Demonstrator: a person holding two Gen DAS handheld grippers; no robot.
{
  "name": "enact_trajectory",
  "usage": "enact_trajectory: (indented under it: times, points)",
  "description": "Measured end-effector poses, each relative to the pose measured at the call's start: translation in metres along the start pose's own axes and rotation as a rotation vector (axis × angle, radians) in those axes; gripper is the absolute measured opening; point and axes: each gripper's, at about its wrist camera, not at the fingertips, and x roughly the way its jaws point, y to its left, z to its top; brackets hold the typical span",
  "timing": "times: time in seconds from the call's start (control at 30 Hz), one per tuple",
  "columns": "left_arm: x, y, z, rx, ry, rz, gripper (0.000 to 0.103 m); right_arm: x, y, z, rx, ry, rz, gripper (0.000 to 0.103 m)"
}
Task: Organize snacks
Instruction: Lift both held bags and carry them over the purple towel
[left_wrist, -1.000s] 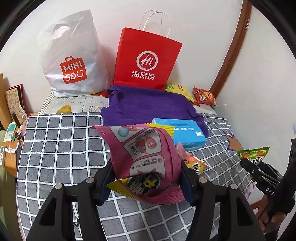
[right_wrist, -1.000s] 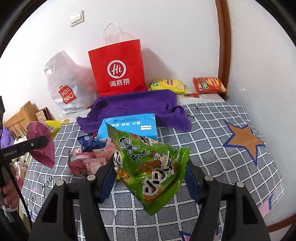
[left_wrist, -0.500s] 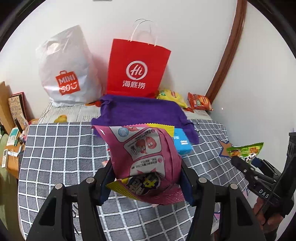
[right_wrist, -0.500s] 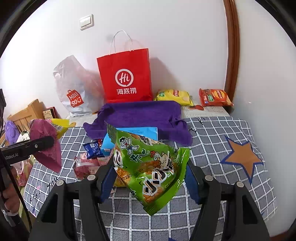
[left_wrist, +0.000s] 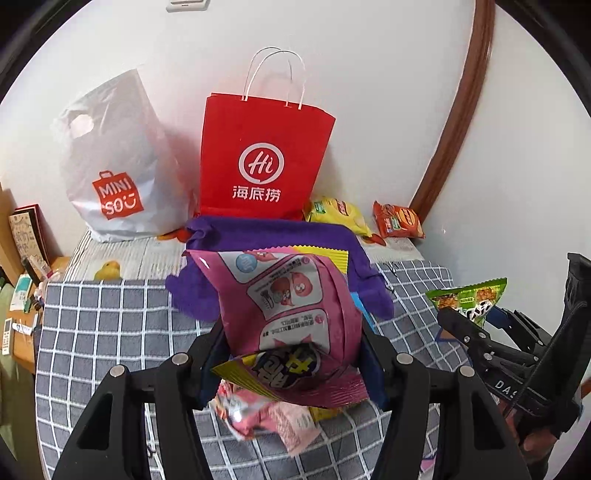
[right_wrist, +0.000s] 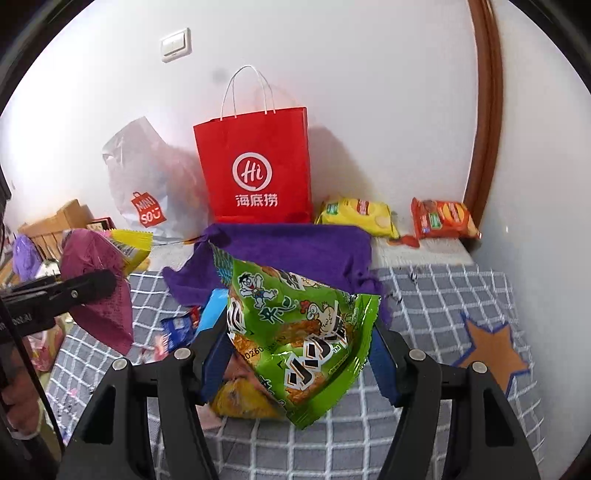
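- The table (right_wrist: 443, 295), under a grey checked cloth, ends against the white wall (right_wrist: 369, 74) at the back and the right; a brown door frame (right_wrist: 487, 110) runs up that right corner.
- Open cloth lies on the right side around the orange star patch (right_wrist: 491, 354), and on the left side in the left wrist view.
- The red paper bag (right_wrist: 255, 166) stands upright against the wall, with the white plastic bag (left_wrist: 110, 166) just beside it on the left.
- A purple towel (right_wrist: 295, 247) is spread in front of the red bag.
- The pink snack bag (left_wrist: 291, 314) is clamped between the fingers of the left gripper (left_wrist: 291, 354), held above the table.
- The green snack bag (right_wrist: 303, 332) is clamped the same way in the right gripper (right_wrist: 295, 362), tilted, above a loose heap of packets.
- That heap, with a pink packet (left_wrist: 266, 417), a blue box (right_wrist: 210, 306) and a small blue packet (right_wrist: 177, 325), lies mid-table, below both grippers.
- A yellow chip bag (right_wrist: 358, 218) and an orange cracker pack (right_wrist: 443, 218) lie apart at the back right, near the wall.
- Since a second ago both grippers have risen and drawn back: the red bag now shows whole, handles included, the light switch (right_wrist: 176, 45) has come into view, and the blue box is now mostly hidden behind the held bags.
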Motion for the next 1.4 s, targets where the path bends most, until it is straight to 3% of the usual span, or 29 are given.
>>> enact_trajectory:
  times: [0.63, 0.97, 1.23, 1.4]
  points:
    - [0.057, 0.012, 0.063, 0.002, 0.022, 0.049, 0.060, 0.079, -0.007, 0.073, -0.027, -0.002, -0.004, 0.065]
    - [0.060, 0.006, 0.072, 0.074, 0.042, 0.074, 0.060, 0.083, -0.009, 0.078, -0.034, 0.023, 0.005, 0.065]
    - [0.059, 0.010, 0.082, 0.070, 0.011, 0.110, 0.060, 0.081, -0.015, 0.082, -0.046, 0.022, 0.009, 0.065]
    - [0.072, 0.018, 0.087, 0.061, 0.001, 0.097, 0.060, 0.094, -0.024, 0.082, -0.002, 0.012, 0.047, 0.065]
